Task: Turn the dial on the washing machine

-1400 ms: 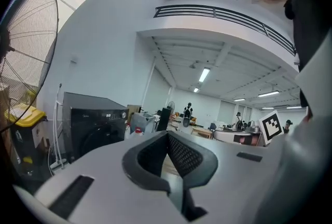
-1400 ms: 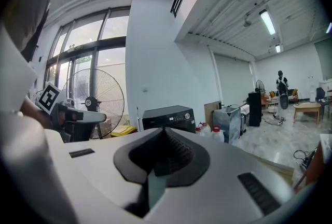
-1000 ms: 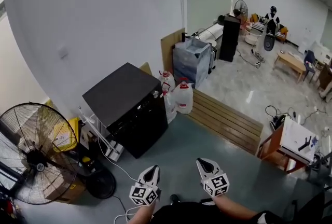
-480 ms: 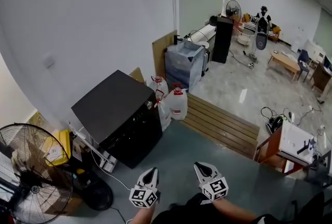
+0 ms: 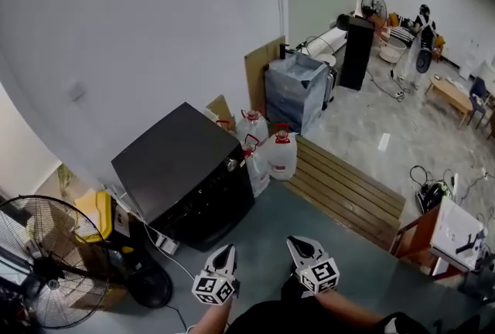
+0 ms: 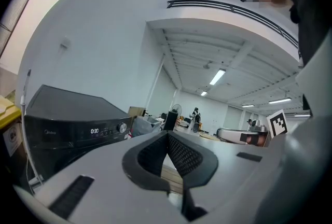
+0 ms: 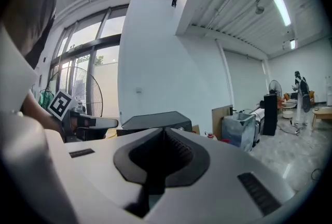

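My left gripper [image 5: 224,255] and right gripper [image 5: 301,247] hang side by side at the near edge, jaws closed together on nothing. The black washing machine [image 5: 178,162] stands well apart, far left against the wall, with its dial [image 5: 230,164] at the right end of the front panel.

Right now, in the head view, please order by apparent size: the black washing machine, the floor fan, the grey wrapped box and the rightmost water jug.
1. washing machine
2. floor fan, cut off by the picture edge
3. wrapped box, farther away, so real size unsure
4. rightmost water jug
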{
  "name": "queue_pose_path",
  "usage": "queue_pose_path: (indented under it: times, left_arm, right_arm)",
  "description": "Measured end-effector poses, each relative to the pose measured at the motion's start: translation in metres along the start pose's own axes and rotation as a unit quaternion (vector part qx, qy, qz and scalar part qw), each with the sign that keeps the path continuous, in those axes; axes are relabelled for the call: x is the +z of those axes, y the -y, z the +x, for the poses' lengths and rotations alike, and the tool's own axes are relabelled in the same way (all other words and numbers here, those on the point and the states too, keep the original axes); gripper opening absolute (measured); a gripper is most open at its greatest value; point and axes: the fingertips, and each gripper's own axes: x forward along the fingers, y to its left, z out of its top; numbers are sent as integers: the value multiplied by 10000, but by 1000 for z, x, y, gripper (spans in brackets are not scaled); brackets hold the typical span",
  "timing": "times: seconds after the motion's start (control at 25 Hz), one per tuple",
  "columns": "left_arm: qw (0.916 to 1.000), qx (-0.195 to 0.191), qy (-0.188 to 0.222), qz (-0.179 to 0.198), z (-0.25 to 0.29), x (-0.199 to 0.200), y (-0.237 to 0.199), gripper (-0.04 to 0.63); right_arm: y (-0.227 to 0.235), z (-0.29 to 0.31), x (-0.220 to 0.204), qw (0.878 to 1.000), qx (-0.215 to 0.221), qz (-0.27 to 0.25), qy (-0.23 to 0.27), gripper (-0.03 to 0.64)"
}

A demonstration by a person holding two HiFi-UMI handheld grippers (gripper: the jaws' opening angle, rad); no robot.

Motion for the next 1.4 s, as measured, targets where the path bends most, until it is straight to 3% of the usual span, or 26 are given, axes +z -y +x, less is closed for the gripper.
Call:
queue_pose_path:
  times: [0.24,0.76,1.16,1.4]
  left_arm:
    - [9990,431,130,56,53,30,0,15]
    - [9900,1361,360,5,107,56,-15,15]
    - [9861,1595,470,38,121,61,-65,15]
    - [9889,1484,99,-45,138,28,-123,15]
  right_arm:
    - [54,44,30,9988,495,-17,46,25]
    - [128,107,40,9913,1308,116,38,25]
    - [123,172,32,9856,1688,-2,131,25]
    - [97,219,8,9832,1804,-159,211,28]
